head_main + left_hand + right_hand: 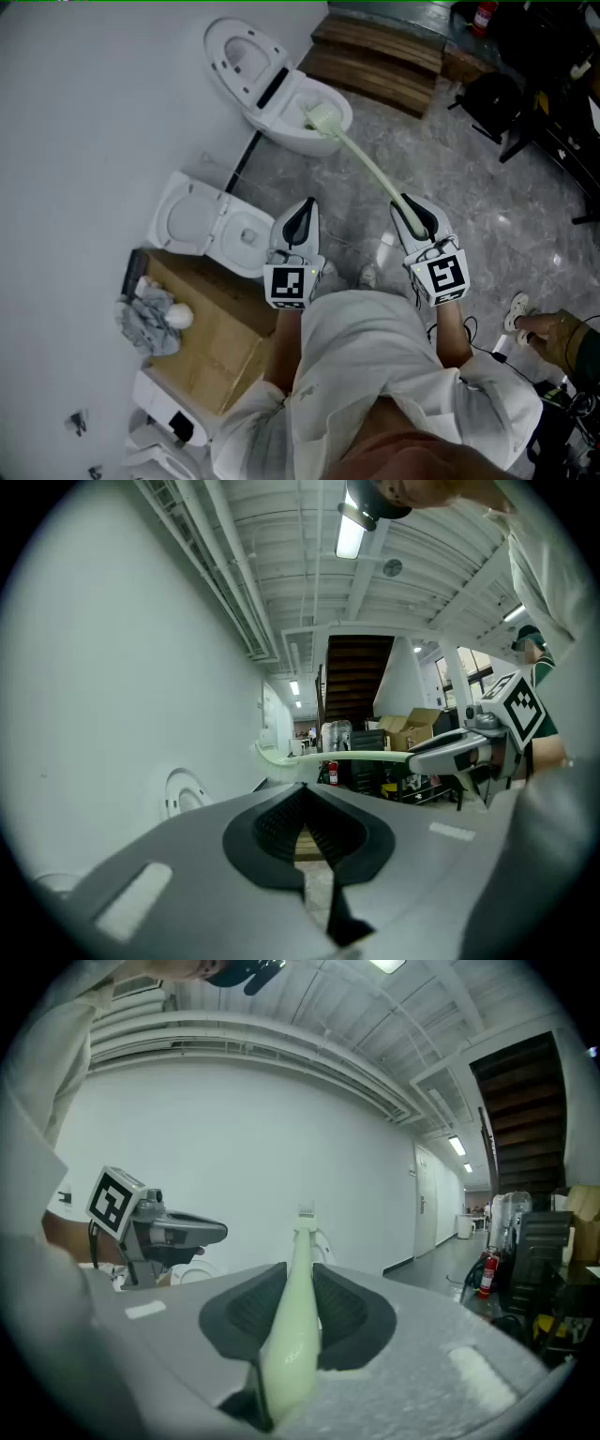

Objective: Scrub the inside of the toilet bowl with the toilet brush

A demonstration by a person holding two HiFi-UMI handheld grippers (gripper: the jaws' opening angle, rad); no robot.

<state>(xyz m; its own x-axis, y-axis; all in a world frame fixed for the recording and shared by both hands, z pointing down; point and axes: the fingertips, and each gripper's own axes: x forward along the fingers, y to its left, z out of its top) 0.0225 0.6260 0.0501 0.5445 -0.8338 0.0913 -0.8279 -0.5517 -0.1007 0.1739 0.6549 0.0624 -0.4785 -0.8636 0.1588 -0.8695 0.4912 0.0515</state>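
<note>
The white toilet [298, 112] stands far ahead with its lid raised against the wall. A pale green toilet brush [366, 164] reaches from my right gripper [413, 222] to the bowl, and its head [323, 118] rests at the bowl's near rim. In the right gripper view the right gripper [298, 1279] is shut on the brush handle [292, 1335], which runs forward between the pads. My left gripper [299, 223] hangs beside it, shut and holding nothing. In the left gripper view the left gripper [302, 794] has its pads together, and the brush handle [356, 755] crosses behind it.
A second white toilet [208, 225] sits close at the left, beside a cardboard box [211, 337] with a grey rag [150, 319] on it. Wooden steps [380, 58] lie behind the far toilet. Dark stands [525, 112] and another person's hand [544, 330] are at the right.
</note>
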